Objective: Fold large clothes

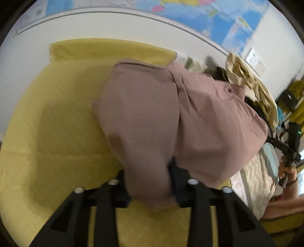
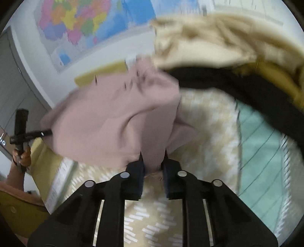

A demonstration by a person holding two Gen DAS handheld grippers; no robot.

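Observation:
A large dusty-pink garment (image 1: pixel 171 117) hangs in the air between my two grippers, over a yellow cloth surface (image 1: pixel 47 133). My left gripper (image 1: pixel 152 182) is shut on one edge of it, with the fabric bunched between the fingers. My right gripper (image 2: pixel 153 167) is shut on another edge of the same pink garment (image 2: pixel 106 121). The right gripper also shows at the far right of the left wrist view (image 1: pixel 288 150), and the left gripper at the far left of the right wrist view (image 2: pixel 22 131). Both views are motion-blurred.
A pile of beige (image 2: pixel 209 41) and black (image 2: pixel 237 85) clothes lies to the right. Below are a patterned cream cloth (image 2: pixel 205 121) and a mint-green one (image 2: pixel 266 155). A wall map (image 1: pixel 190 17) hangs behind.

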